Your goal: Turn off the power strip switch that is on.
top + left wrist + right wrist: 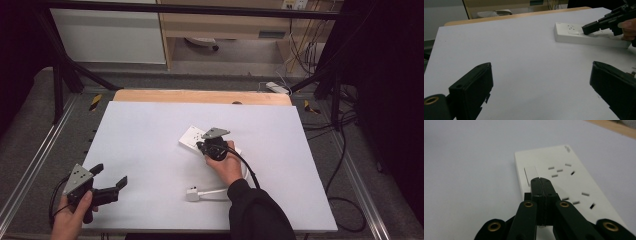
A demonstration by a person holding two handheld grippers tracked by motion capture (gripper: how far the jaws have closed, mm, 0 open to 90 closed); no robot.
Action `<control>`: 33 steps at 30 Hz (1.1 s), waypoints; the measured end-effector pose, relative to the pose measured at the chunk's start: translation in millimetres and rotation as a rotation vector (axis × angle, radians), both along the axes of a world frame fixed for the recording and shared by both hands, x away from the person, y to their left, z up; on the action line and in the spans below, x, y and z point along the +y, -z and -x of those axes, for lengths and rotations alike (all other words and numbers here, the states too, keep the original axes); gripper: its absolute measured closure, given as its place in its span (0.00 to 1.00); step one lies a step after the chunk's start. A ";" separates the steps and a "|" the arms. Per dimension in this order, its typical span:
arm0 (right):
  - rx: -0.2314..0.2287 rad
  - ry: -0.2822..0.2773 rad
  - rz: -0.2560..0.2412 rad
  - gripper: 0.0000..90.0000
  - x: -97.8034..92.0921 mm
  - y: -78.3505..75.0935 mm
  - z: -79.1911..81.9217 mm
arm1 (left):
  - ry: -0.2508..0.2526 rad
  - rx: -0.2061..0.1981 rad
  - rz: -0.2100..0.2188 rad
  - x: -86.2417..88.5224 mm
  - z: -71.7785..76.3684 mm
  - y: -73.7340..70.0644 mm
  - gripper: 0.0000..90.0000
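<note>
From the high view, the white power strip (196,137) lies near the middle of the white table (150,150), slightly toward 1 o'clock from centre. The right gripper (205,146) sits over it, and the strip's plug (192,194) lies near the 6 o'clock edge. The left gripper (111,182) hangs at 7 o'clock, well apart, jaws spread and holding nothing.

In the left gripper view, the power strip (586,37) lies at 1 o'clock, the right gripper (591,27) touching its top. Bare table lies between, so the left hand has free room to come over and steady the strip.

In the right gripper view, the right gripper (541,181) has its jaws pressed together on nothing, their joined tip set beside the rocker switch (530,176) at the strip's near end. The step looks like pressing that switch. It would go best with a short, straight downward push, tip centred on the rocker, since a slanted push could slide the light strip toward 12 o'clock, where the wooden edge (200,96) begins.
</note>
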State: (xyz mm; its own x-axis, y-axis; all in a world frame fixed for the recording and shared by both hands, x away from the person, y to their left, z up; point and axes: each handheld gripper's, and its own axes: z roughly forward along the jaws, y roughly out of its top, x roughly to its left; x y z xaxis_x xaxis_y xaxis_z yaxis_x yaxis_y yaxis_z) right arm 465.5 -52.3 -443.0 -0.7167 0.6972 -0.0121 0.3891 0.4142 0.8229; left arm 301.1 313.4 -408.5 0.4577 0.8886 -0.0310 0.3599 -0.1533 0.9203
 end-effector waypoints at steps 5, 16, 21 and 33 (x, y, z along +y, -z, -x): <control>0.005 0.001 -0.004 1.00 0.6 -0.1 -0.2 | 0.000 -0.001 -0.001 0.2 -0.1 0.0 0.05; -0.010 0.004 -0.026 1.00 -2.2 -6.2 0.6 | 0.001 -0.001 -0.004 0.6 -0.4 0.0 0.05; -0.019 0.012 -0.041 1.00 -7.9 -13.5 1.5 | 0.003 0.000 -0.003 -0.5 -0.1 0.1 0.05; -0.027 0.014 -0.079 1.00 -10.8 -20.6 3.5 | 0.000 -0.002 0.000 0.8 -0.2 -0.1 0.05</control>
